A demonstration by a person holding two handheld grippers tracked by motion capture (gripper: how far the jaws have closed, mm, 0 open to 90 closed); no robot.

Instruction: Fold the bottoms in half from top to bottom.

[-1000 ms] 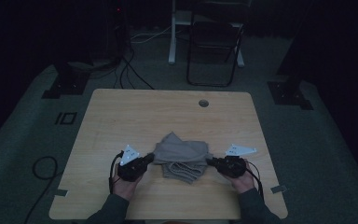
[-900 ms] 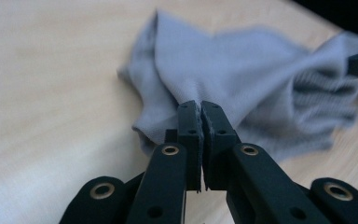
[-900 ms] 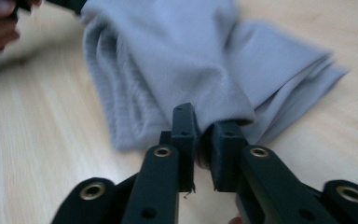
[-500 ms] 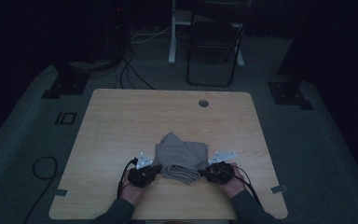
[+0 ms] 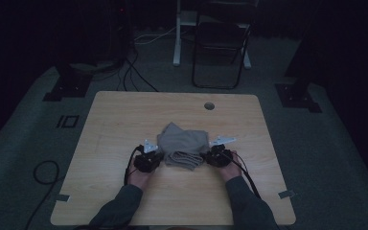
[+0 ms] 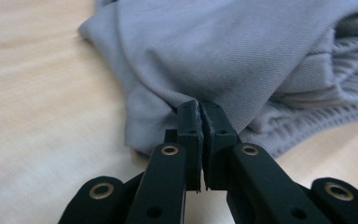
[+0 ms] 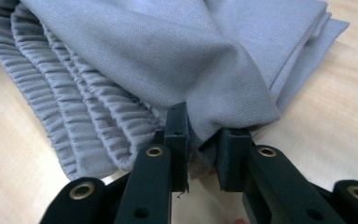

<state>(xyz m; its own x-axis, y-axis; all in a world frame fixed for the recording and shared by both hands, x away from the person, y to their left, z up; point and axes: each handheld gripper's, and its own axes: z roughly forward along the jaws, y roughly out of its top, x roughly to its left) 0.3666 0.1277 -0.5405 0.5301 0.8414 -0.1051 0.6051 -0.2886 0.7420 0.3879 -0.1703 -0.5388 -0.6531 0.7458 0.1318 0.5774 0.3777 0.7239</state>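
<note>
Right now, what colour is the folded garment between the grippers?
Plain grey, with a ribbed elastic band; the folded garment shows best in the right gripper view.

High view very dim, underexposed, surroundings sunk in black. Both gripper views bright, evenly lit, without glare; soft shadow under cloth (image 7: 135,60). Jaws nearest lens slightly soft, far edges blurred.

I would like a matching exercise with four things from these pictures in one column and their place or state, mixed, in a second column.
Things:
1. left tool
2. right tool
3. grey cloth
4. round hole

Places or states:
A. lies folded in the table's near half
B. near the table's far edge
C. jaws pinched tight on a thin fold
D. jaws apart around a thicker bunch of fabric

Pairs: 1-C, 2-D, 3-A, 4-B
</note>
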